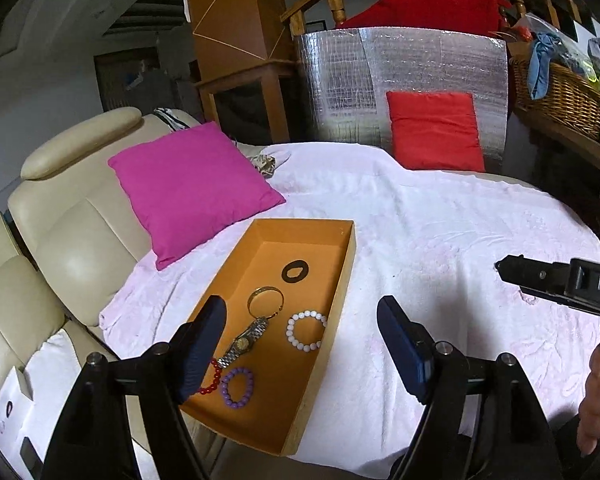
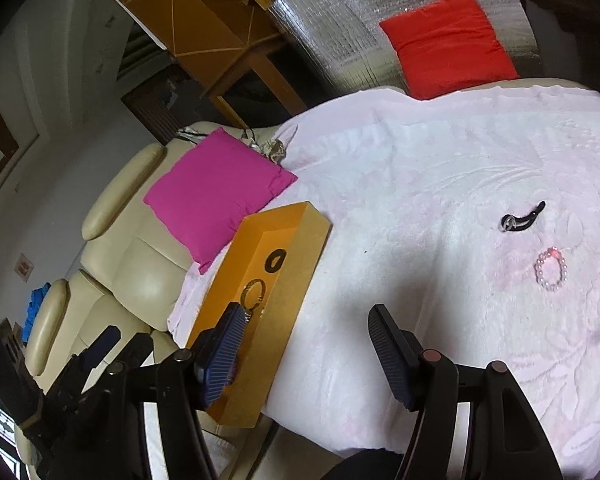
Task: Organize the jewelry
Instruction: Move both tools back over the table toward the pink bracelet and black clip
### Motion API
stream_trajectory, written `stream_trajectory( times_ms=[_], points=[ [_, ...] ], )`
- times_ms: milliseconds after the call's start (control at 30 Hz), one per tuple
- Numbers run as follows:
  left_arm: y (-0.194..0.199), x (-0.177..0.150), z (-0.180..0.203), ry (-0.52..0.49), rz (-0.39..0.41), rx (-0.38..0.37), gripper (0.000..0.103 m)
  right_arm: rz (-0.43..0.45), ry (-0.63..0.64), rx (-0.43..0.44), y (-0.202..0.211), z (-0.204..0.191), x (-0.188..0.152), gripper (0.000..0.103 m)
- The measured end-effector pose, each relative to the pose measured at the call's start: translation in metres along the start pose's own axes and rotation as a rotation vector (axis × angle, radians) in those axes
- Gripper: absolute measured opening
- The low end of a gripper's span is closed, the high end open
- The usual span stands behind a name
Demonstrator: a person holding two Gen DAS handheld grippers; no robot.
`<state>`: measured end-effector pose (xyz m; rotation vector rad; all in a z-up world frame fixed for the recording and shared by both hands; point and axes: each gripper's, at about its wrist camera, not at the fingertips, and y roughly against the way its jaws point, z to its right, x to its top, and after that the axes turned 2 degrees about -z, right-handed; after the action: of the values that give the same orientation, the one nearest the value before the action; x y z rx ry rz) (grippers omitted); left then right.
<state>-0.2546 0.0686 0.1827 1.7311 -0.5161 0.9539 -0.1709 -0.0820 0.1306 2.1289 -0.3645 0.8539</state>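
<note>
An orange box [image 1: 342, 276] [image 2: 300, 280] lies on the white blanket. It holds a dark ring [image 1: 295, 270], a gold bangle [image 1: 265, 301], a steel watch [image 1: 246, 341], a white bead bracelet [image 1: 306, 331], a purple bead bracelet [image 1: 238, 387] and a red bead bracelet [image 1: 212, 386]. On the blanket to the right lie a pink bead bracelet [image 2: 551, 275] and a black watch [image 2: 522, 219]. My left gripper [image 1: 300, 328] is open and empty over the box's right side. My right gripper [image 2: 304, 340] is open and empty above the box's right wall; it shows at the right edge of the left wrist view [image 1: 512, 272].
A magenta cushion [image 1: 192, 188] lies left of the box on a cream leather sofa [image 1: 72, 224]. A red cushion [image 1: 434, 130] leans on a silver foil panel [image 1: 380, 80] behind. A wicker basket [image 1: 560, 92] stands at back right. The white blanket [image 1: 440, 240] covers the surface.
</note>
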Motion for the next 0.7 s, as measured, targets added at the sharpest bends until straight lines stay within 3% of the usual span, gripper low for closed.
stream_trajectory(
  times_ms=[267,467,700],
  points=[
    [-0.008,-0.002,-0.003,-0.012,-0.036,0.041,0.078,0.11,0.018,-0.003,-0.008,0.01,-0.017,0.069],
    [-0.02,-0.004,0.004,-0.024,-0.068,0.064,0.079,0.099,-0.019,-0.016,-0.018,0.036,-0.022,0.069],
    [-0.023,-0.004,0.022,-0.057,-0.087,0.063,0.078,0.135,-0.073,-0.014,0.003,0.061,-0.016,0.069]
  ],
)
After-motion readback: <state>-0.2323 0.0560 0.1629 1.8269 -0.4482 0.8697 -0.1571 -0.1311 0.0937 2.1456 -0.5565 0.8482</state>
